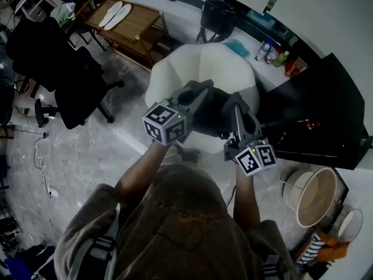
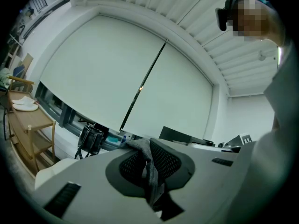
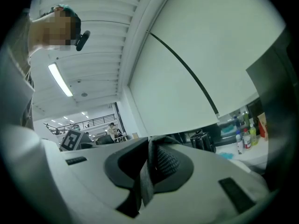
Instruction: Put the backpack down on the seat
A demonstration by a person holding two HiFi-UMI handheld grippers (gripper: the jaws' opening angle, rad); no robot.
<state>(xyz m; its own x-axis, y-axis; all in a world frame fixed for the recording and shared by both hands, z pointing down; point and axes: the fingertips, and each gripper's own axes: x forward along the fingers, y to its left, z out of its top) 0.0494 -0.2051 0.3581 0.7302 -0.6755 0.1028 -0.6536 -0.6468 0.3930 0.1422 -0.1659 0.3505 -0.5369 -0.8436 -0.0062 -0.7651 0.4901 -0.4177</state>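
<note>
Two grippers in play, and both are clamped tight! The left gripper (image 2: 150, 149) has its jaws pinched together on a grey left strap (image 2: 149, 171), a band of webbing running up between them. Over to the right gripper (image 3: 150, 155) and it's the same story: jaws squeezed onto the right strap (image 3: 145, 181), nothing loose there.

From the head view, the backpack (image 1: 213, 114) hangs as a dark bundle between the two grippers, close to the centre of the picture, over the near edge of the white seat (image 1: 198, 63). The seat spreads away from the backpack toward twelve o'clock, round and pale. Whether the bag's underside touches the cushion I cannot tell, because the grippers and the dark fabric cover that spot. The left gripper sits at nine o'clock of the backpack, and the right one is down between four and five o'clock.

Taking the surroundings from the seat, a black desk (image 1: 326, 107) lies at four o'clock. A row of bottles (image 1: 273, 52) stands at three o'clock, near the seat's far side. A wooden table (image 1: 128, 22) is off at ten o'clock, and a black office chair (image 1: 78, 95) is between eight and nine o'clock, well apart from the seat. A black bag (image 1: 217, 15) stands at one o'clock, beyond the seat.
</note>
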